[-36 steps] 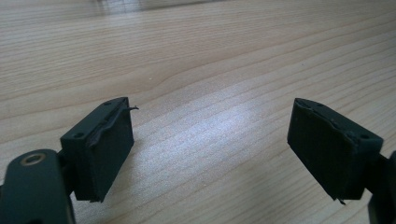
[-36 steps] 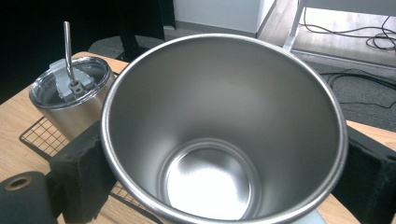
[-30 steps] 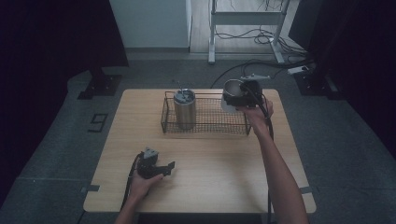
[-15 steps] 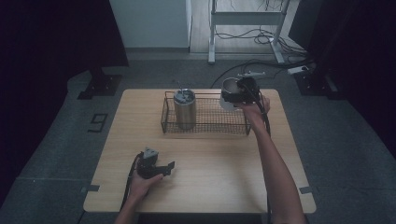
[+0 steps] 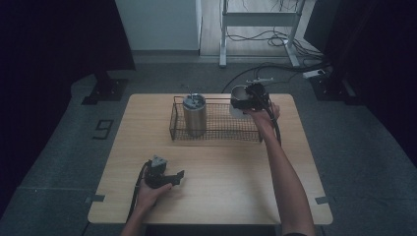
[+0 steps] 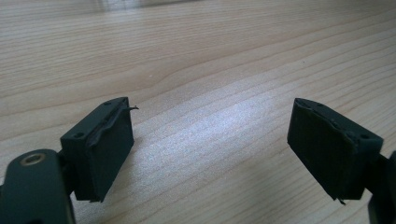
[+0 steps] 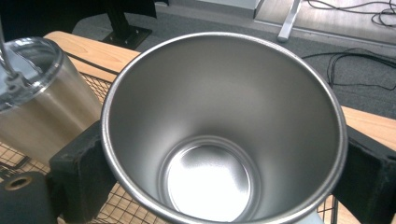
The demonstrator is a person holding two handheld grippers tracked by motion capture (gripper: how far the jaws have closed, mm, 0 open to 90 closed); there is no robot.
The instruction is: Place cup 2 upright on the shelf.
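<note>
We see an open steel cup held upright between the two black jaws of the right gripper, one jaw pressed to each side of the cup's wall just below the rim; the jaws are clamped on it. In the right gripper view we look straight down into the cup's bare interior to its round bottom. In the high view the cup hangs over the right end of a wire basket, at the far side of the table, with the person's right hand and forearm reaching up to it from the near edge. Whether the cup's base touches the basket's mesh we cannot tell.

Beyond the cup, at the left end of the same basket, stands a lidded steel tumbler with a straw rising from its lid; in the right gripper view the tumbler appears at the left, near the cup but apart from it, with mesh beneath both.

Well apart from these, near the table's front edge, the left gripper rests in the person's left hand. In the left gripper view its jaws stand wide apart with bare wood between them.
</note>
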